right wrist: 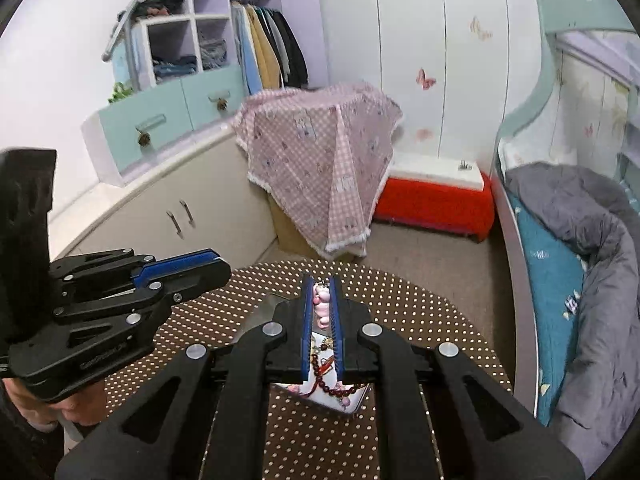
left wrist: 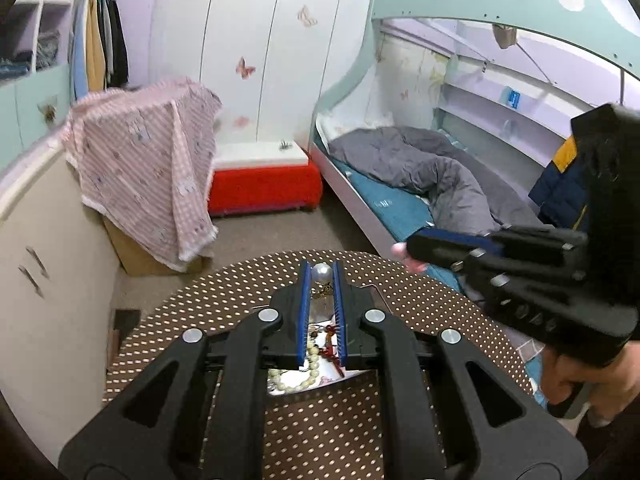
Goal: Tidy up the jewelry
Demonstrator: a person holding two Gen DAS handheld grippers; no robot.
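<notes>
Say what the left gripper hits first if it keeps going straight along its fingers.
The left gripper is shut on a pearl bead above the dotted table. Straight ahead, past the table's far edge, the line looks free as far as the red bench, though fisheye depth is uncertain.

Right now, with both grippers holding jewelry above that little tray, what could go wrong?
1. The left gripper pinches a round silver pearl right at its fingertips; it could squirt out and roll off the dotted table.
2. The right gripper grips pink beads over the tray; a dangling strand might snag the dark red bracelet.
3. Both grippers crowd one tray and could bump.
</notes>
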